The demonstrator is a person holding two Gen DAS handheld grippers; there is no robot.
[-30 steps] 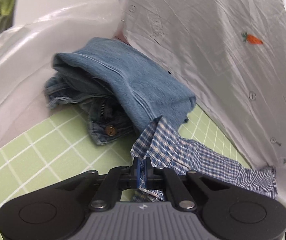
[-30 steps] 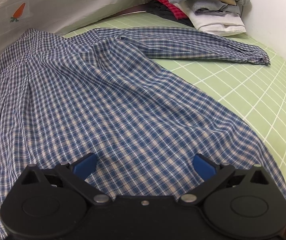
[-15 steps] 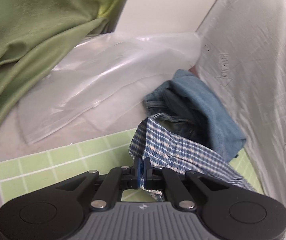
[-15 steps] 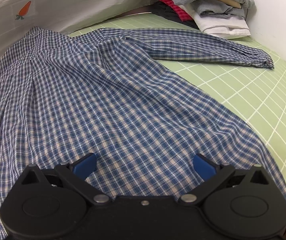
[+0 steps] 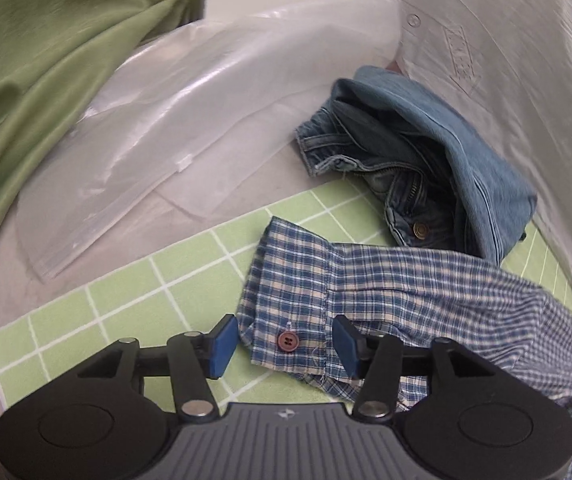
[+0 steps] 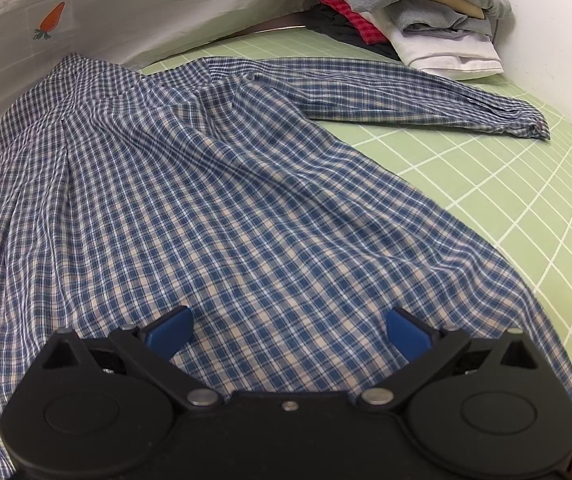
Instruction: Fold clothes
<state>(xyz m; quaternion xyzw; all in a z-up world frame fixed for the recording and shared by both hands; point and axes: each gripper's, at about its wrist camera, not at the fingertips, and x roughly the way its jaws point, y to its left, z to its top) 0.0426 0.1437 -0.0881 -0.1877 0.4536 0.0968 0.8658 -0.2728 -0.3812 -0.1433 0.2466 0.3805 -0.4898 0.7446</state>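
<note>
A blue plaid shirt (image 6: pixel 214 208) lies spread flat on the green grid mat (image 6: pixel 525 184), its right sleeve (image 6: pixel 425 96) stretched toward the far right. In the left wrist view the other sleeve's cuff (image 5: pixel 297 300), with a red button, lies on the mat (image 5: pixel 126 304). My left gripper (image 5: pixel 284 346) has its jaws opening, with the cuff's edge lying loose between the blue pads, which do not press on it. My right gripper (image 6: pixel 287 330) hovers open just above the shirt's lower body, nothing between its fingers.
Crumpled blue jeans (image 5: pixel 425 168) sit just beyond the cuff. A clear plastic bag (image 5: pixel 158 140) and green fabric (image 5: pixel 38 60) lie to the left, a white carrot-print sheet (image 6: pixel 106 8) at the back. A pile of folded clothes (image 6: pixel 413 12) fills the far right corner.
My left gripper carried the sleeve cuff leftward away from the jeans, lowered it onto the mat and let go as its jaws opened. The right gripper and the shirt body stayed still.
</note>
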